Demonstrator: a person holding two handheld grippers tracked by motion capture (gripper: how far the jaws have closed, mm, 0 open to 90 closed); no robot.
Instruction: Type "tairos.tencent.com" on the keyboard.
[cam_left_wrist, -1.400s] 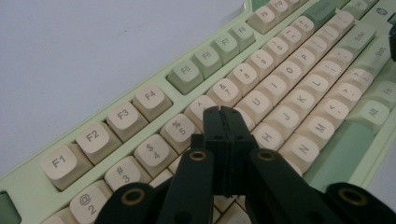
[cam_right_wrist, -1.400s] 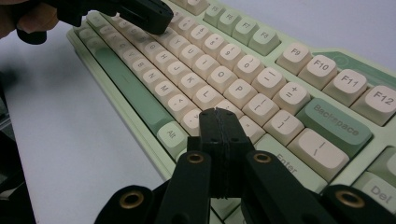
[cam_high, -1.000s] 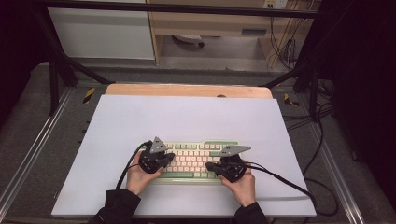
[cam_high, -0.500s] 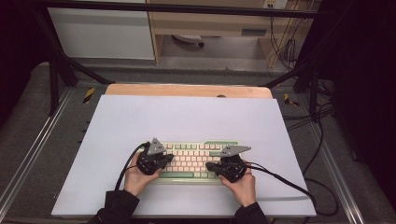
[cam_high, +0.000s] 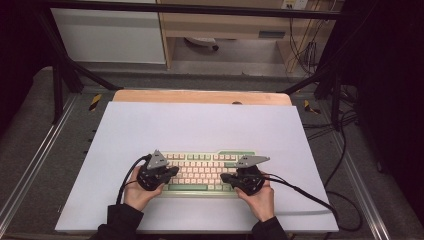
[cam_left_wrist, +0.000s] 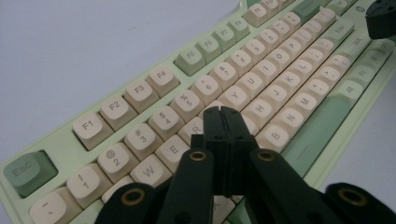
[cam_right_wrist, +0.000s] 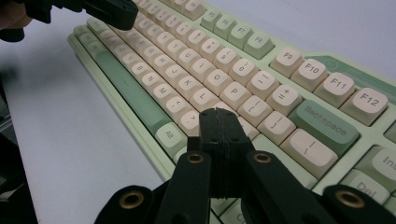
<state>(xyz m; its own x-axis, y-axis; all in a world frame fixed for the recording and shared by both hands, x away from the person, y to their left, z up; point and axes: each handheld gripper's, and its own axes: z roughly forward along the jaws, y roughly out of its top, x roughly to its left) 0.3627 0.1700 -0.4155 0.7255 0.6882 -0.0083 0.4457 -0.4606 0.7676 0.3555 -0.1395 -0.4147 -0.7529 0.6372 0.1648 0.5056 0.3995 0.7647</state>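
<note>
Surface (cam_high: 200, 125): a pale, matte sheet lying flat over a wooden top, whose bare light-wood edge (cam_high: 200, 96) is showing along the far side. Metal frame rails are running down both flanks; dark cables (cam_high: 345, 210) are trailing off to the right over grey floor. Beyond the far edge, a white panel and wooden furniture are standing in dim light.

Keyboard (cam_high: 202, 172): sitting near the person's edge of the surface, long side facing the person. Mint-green plastic case, rounded cream keycaps with dark legends, darker green Esc (cam_left_wrist: 29, 170), space bar and Backspace (cam_right_wrist: 323, 121). Caps look smooth and slightly glossy.

Left hand-held gripper (cam_high: 172, 170): black, angular, topped by a grey three-cornered plate, hovering over the keyboard's left end. In the left gripper view its jaws are pressing flat together with nothing between them, tips (cam_left_wrist: 223, 111) sitting above the R–T keys.

Right hand-held gripper (cam_high: 223, 176): same build, over the keyboard's right end. Jaws likewise closed tight and empty, tips (cam_right_wrist: 219, 112) sitting near the keys right of L.

Whether either tip is touching a key is not clear.
</note>
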